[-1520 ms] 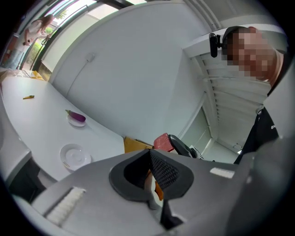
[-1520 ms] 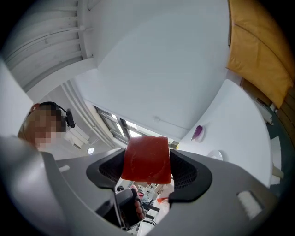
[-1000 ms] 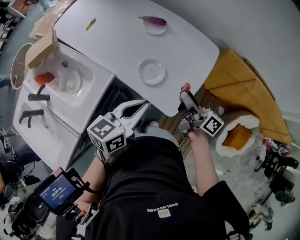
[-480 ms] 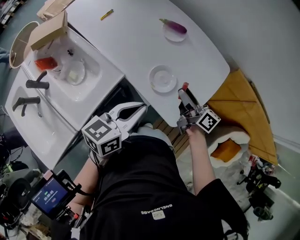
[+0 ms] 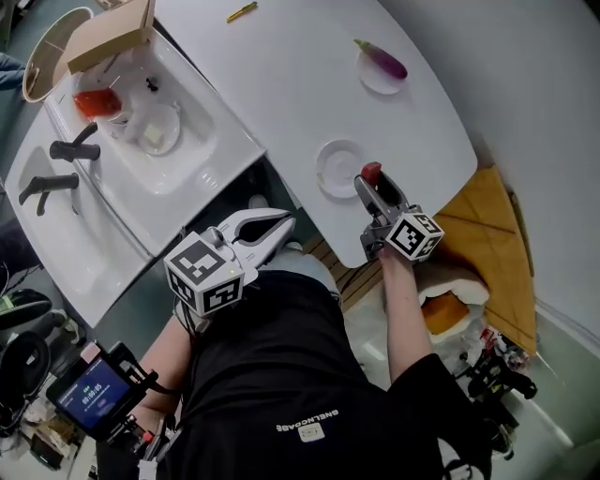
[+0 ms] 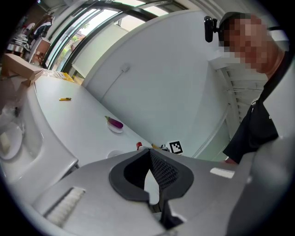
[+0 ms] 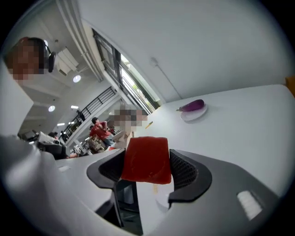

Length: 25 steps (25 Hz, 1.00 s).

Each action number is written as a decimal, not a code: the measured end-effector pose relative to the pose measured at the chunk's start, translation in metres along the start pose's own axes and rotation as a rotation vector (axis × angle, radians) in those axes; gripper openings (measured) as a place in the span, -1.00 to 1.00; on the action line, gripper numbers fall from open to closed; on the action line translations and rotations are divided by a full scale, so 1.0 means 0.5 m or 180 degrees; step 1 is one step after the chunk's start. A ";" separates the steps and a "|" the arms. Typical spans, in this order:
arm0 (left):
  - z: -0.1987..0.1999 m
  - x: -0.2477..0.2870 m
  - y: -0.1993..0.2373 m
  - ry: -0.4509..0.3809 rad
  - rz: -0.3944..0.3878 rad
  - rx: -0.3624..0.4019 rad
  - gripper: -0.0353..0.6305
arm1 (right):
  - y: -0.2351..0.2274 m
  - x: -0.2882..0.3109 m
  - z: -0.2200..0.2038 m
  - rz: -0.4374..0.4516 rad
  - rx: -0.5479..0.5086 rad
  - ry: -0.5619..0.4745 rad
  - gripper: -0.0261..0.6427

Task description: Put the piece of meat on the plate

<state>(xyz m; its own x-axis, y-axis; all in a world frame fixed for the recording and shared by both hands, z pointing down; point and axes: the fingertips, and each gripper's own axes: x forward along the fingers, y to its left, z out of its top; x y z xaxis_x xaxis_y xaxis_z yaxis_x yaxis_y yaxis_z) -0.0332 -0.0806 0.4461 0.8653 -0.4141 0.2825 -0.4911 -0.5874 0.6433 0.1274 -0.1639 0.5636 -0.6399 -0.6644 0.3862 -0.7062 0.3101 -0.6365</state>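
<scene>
A flat red piece of meat (image 7: 146,159) sits clamped between the pads of my right gripper (image 7: 147,169), which is shut on it. In the head view the meat (image 5: 372,172) hangs over the near edge of the white table, just right of the empty white plate (image 5: 333,165), with the right gripper (image 5: 373,180) behind it. My left gripper (image 5: 284,218) is off the table by the gap between sink and table, its jaws together with nothing in them. The left gripper view shows its tips (image 6: 150,152) touching, with the plate (image 6: 115,153) beyond.
A purple eggplant (image 5: 382,62) lies on a small plate at the table's far side, and a yellow pen (image 5: 242,11) lies farther left. A white sink unit (image 5: 202,141) at left holds a dish and a red item. A tan cushion (image 5: 492,220) lies on the floor at right.
My right gripper has carried the meat down and in over the table edge, up to the plate's right rim. The left gripper has shifted a little and stayed shut.
</scene>
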 end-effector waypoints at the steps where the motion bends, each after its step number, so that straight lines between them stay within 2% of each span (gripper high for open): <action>1: 0.002 0.000 0.002 -0.0003 0.0018 -0.0008 -0.84 | -0.005 0.007 -0.005 -0.0042 -0.0104 0.0092 -0.03; 12: 0.009 0.005 0.014 0.0018 0.0115 -0.0108 -0.84 | -0.057 0.060 -0.056 -0.0385 -0.0853 0.0819 -0.03; 18: 0.003 -0.003 0.028 0.0020 0.0189 -0.0186 -0.84 | -0.095 0.078 -0.084 -0.0526 -0.0932 0.1040 -0.03; 25: -0.008 -0.015 0.041 0.0033 0.0255 -0.0257 -0.84 | -0.116 0.100 -0.112 -0.0680 -0.1266 0.1281 -0.03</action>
<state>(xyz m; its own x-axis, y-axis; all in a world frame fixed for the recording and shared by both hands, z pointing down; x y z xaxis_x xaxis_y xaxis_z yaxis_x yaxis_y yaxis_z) -0.0493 -0.0869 0.4600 0.8249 -0.4499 0.3423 -0.5493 -0.4947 0.6734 0.1194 -0.1771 0.6569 -0.4809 -0.4547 0.7497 -0.8413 0.4802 -0.2484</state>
